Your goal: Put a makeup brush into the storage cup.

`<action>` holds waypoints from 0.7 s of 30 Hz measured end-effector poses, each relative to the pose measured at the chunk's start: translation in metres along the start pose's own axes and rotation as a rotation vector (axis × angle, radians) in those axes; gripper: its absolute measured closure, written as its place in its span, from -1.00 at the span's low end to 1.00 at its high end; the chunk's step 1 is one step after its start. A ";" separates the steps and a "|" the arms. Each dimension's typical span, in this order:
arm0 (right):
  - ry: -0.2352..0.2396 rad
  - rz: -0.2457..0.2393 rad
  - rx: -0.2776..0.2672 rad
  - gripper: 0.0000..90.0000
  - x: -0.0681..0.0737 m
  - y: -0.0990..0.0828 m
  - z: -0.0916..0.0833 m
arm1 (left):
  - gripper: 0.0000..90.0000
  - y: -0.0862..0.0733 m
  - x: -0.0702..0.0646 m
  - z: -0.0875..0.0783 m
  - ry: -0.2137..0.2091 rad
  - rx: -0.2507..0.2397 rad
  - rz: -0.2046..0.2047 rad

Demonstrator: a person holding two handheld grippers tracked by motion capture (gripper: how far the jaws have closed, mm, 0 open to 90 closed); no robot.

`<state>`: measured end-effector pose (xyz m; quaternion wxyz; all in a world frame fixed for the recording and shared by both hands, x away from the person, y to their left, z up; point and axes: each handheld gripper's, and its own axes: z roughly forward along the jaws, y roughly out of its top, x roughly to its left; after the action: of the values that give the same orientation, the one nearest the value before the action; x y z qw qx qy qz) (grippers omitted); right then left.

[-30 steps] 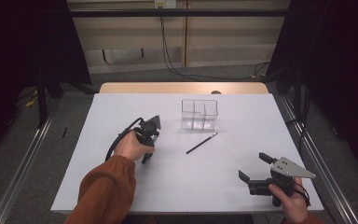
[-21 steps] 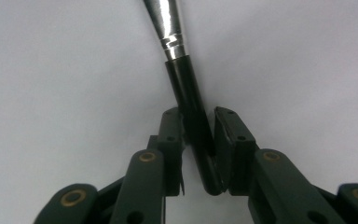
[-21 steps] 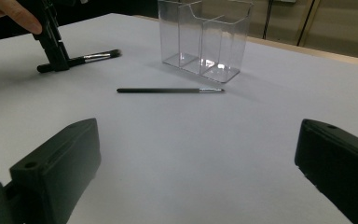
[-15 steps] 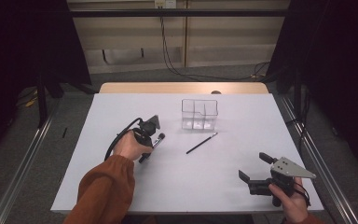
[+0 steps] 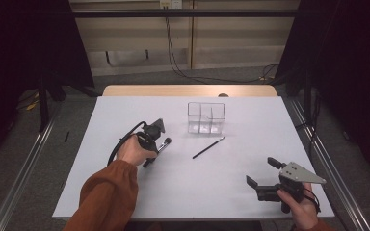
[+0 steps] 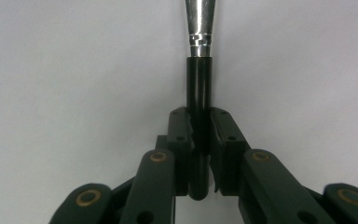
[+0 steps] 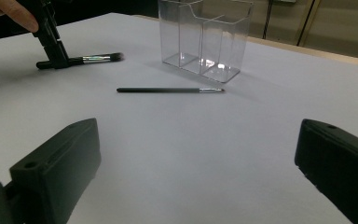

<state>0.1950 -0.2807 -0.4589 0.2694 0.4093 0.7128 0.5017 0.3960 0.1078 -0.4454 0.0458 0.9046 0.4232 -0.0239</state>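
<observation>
The thick brush (image 6: 199, 88) lies on the white table (image 5: 125, 110), left of centre, its black handle pinched by the left gripper (image 6: 200, 135), whose jaws have just closed on it. The right gripper (image 5: 262, 173) (near right corner) holds its jaws spread, nothing between them.

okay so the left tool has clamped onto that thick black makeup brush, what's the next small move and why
Probably lift it straight up off the white table. The left tool is shut on the thick black brush with a silver ferrule, which lies flat on the table, with the clear plastic compartment organiser standing apart beyond it. The right tool rests open near the table's front edge, away from the thin black brush.
</observation>
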 end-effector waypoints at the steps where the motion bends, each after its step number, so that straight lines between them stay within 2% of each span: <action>1: 0.001 0.000 0.000 -1.00 0.000 0.000 0.000 | 0.77 -0.001 0.003 -0.001 -0.009 0.000 0.013; 2: -0.001 0.001 0.000 -1.00 0.000 0.000 0.000 | 0.77 -0.002 0.004 -0.001 -0.024 -0.009 0.000; 4: -0.001 0.001 0.000 -1.00 0.000 0.000 0.000 | 0.78 -0.002 0.005 -0.001 -0.027 -0.013 -0.003; 6: -0.001 0.001 -0.001 -1.00 0.000 0.000 0.000 | 0.78 -0.004 0.008 -0.002 -0.053 -0.029 -0.012; 8: -0.001 0.001 0.000 -1.00 0.000 0.000 0.000 | 0.78 -0.005 0.009 -0.002 -0.061 -0.032 -0.016; 12: -0.002 0.002 0.001 -1.00 0.000 0.000 0.000 | 0.78 -0.007 0.011 -0.002 -0.055 -0.066 -0.011; 21: -0.004 0.002 0.001 -1.00 0.000 0.000 0.000 | 0.77 -0.014 0.018 -0.007 -0.053 -0.140 -0.028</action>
<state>0.1955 -0.2810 -0.4591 0.2701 0.4113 0.7122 0.5006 0.3967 0.1318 -0.4407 0.1200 0.8922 0.4350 -0.0188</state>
